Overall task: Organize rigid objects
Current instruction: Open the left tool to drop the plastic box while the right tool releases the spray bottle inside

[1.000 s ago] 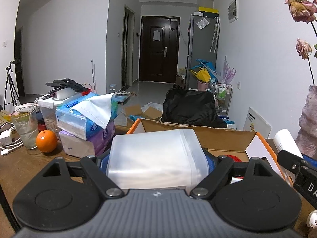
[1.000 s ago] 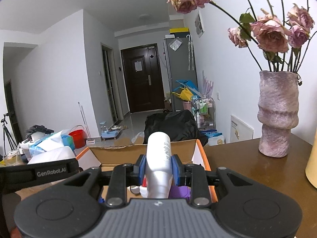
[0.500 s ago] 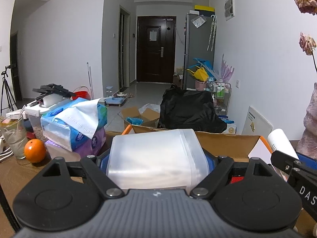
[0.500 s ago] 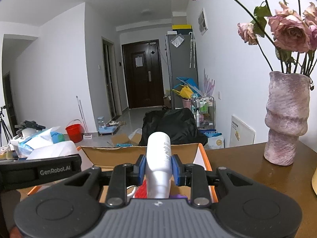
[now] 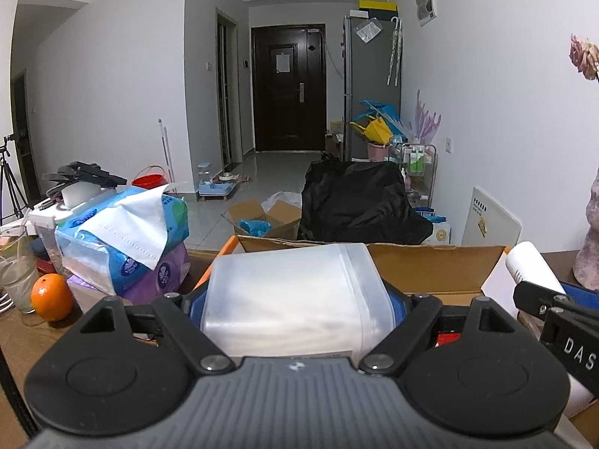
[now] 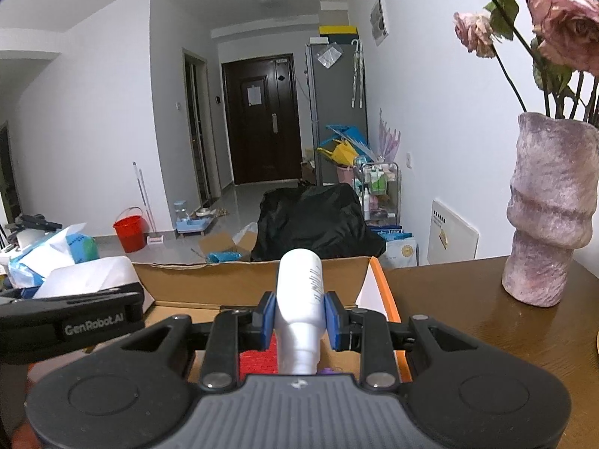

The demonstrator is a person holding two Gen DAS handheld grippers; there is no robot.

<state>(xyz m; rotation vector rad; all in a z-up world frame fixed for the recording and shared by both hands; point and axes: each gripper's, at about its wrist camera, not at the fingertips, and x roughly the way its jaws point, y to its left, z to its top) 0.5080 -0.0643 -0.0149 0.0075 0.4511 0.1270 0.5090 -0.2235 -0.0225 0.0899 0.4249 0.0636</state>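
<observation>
Left gripper (image 5: 297, 301) clamps frosted translucent plastic tub (image 5: 295, 299); right gripper (image 6: 299, 316) clamps white bottle (image 6: 301, 299), both over open cardboard box (image 6: 247, 280) on brown wooden counter (image 6: 468, 307). Contents unclear. Dark door (image 6: 258, 119) beyond.

This was a lived-in flat. A dark front door (image 6: 258, 119) closed a tiled hallway, with a grey fridge (image 6: 337, 108) beside it. A red bucket (image 6: 129, 228) stood on the floor. A wooden bench (image 6: 468, 299) carried a vase of dried roses (image 6: 548, 217), tissue packs (image 5: 123, 232) and an orange (image 5: 51, 296).
</observation>
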